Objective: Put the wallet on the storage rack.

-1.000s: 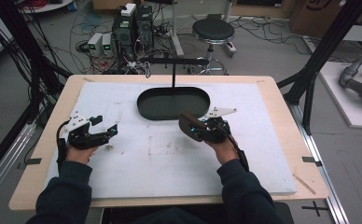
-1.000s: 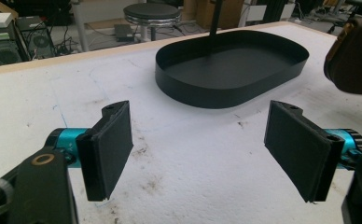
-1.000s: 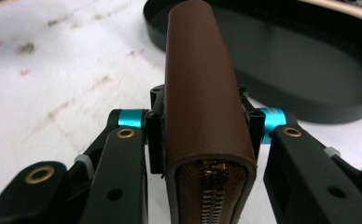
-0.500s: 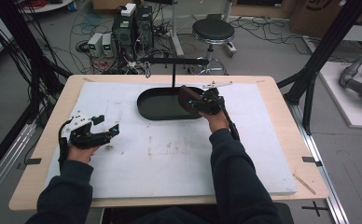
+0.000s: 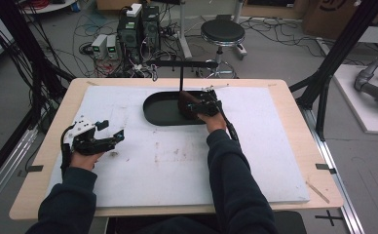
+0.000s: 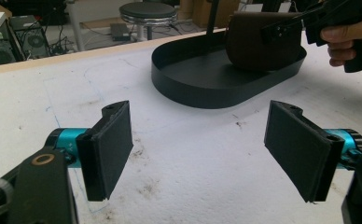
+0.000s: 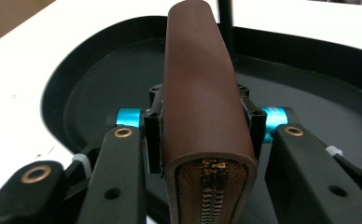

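High view: we saw the right gripper [image 5: 193, 103] over the black oval tray [image 5: 154, 109] at the far middle of the white mat [image 5: 255, 146], pinching a brown pouch [image 5: 187, 99] above the tray's right half. The left gripper [image 5: 110, 139] sat low on the mat's left side, well apart.

Left gripper view: our left jaws were spread wide with bare mat between them. The pouch [image 6: 256, 39] looked dark brown and smooth, just beside the tray's post [image 6: 212, 18].

Right gripper view: the jaws were pressed on both flat sides of the pouch [image 7: 202, 107]; it was smooth brown leather-like material, rounded edges, a brass-toned zipper [image 7: 212, 196] along the near end.
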`<state>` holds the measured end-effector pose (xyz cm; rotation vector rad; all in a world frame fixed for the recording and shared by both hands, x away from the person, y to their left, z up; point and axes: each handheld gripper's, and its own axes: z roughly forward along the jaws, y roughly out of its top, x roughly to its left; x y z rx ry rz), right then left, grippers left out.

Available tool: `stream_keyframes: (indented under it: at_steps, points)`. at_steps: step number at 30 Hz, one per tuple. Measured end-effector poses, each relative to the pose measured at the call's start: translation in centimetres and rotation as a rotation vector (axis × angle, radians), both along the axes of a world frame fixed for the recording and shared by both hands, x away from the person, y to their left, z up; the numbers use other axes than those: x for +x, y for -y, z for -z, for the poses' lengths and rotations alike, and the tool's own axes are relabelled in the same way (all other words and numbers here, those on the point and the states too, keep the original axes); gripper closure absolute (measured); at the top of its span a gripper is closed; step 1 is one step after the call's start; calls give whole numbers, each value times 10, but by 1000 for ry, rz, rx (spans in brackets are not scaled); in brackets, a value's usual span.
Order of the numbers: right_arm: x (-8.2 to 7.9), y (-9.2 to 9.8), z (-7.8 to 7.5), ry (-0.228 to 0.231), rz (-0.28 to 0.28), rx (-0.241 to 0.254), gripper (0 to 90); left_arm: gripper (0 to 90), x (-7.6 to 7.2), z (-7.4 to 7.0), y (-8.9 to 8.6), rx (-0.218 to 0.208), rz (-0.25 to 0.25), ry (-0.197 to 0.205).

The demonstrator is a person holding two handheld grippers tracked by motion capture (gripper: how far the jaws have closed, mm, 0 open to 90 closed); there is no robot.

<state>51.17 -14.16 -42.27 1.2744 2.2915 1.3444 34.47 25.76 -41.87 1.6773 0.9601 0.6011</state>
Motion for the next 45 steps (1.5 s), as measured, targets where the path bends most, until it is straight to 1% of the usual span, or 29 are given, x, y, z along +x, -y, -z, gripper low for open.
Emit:
stream_keyframes:
  at_steps: [1, 3, 5, 7, 8, 10, 11, 12, 13, 15, 17, 19, 20, 21, 22, 23, 25, 26, 27, 28, 31, 33, 36, 38, 40, 42, 44, 45]
  points:
    - [1, 2, 0, 4, 12, -4, 602, 234, 0, 0, 0, 0, -1, 0]
    - [1, 6, -2, 28, 46, -40, 529, 234, 0, 0, 0, 2, -2, -2]
    - [2, 12, -4, 45, 73, -68, 497, 234, 0, 0, 0, 3, -2, -3]
    - [3, 18, -6, 53, 109, -100, 474, 234, 0, 0, 0, 4, -2, -2]
    - [3, 21, -6, 49, 130, -115, 473, 234, 0, 0, 0, 3, -3, -1]
    - [3, 28, -7, 36, 146, -136, 471, 234, 0, 0, 1, 7, -4, -4]
    - [3, 31, -8, 40, 160, -143, 455, 234, 0, 0, 1, 6, -3, -4]
    - [2, 34, -9, 42, 173, -140, 443, 234, 0, 0, 1, 6, -2, -5]
    - [1, 39, -10, 52, 177, -134, 442, 234, 0, 0, 1, 4, -2, -5]
    - [-2, 46, -15, 55, 187, -114, 436, 234, 0, 0, 1, 2, -1, -4]
    - [-7, 56, -20, 70, 182, -111, 430, 234, -1, 0, 1, 0, -1, -3]
    - [-14, 67, -27, 76, 168, -105, 390, 233, -1, 0, 1, -11, 2, -7]
    - [-19, 73, -31, 77, 161, -92, 383, 227, 0, -1, 1, -19, 2, -8]
    - [-24, 79, -34, 96, 141, -77, 383, 217, 0, -1, 1, -26, -1, -7]
    - [-31, 86, -36, 116, 127, -76, 373, 206, 1, -2, 2, -33, 3, -8]
    - [-37, 93, -38, 122, 120, -75, 348, 192, 2, -3, 2, -46, 8, -9]
    - [-48, 107, -44, 95, 108, -78, 294, 177, 3, -5, 4, -58, 16, -1]
    - [-54, 114, -47, 101, 110, -79, 293, 177, 4, -6, 5, -60, 19, 4]
    - [-63, 120, -49, 141, 104, -83, 293, 177, 5, -7, 6, -58, 19, 7]
    - [-71, 125, -51, 183, 104, -97, 293, 176, 5, -8, 7, -59, 20, 9]
    - [-92, 142, -53, 209, 104, -118, 262, 176, 7, -11, 9, -58, 20, 16]
    - [-107, 151, -52, 233, 106, -131, 236, 177, 9, -13, 10, -57, 15, 22]
    - [-129, 163, -46, 265, 121, -133, 216, 177, 10, -14, 11, -60, 9, 32]
    - [-143, 169, -41, 287, 138, -133, 205, 177, 10, -14, 13, -65, 15, 28]
    - [-155, 173, -34, 301, 154, -145, 201, 177, 10, -15, 15, -64, 30, 30]
    - [-163, 175, -28, 303, 160, -164, 201, 177, 9, -16, 17, -63, 38, 37]
    - [-166, 176, -27, 295, 166, -157, 201, 177, 9, -17, 19, -65, 40, 36]
    - [-167, 177, -27, 305, 171, -165, 201, 177, 9, -16, 20, -68, 43, 36]
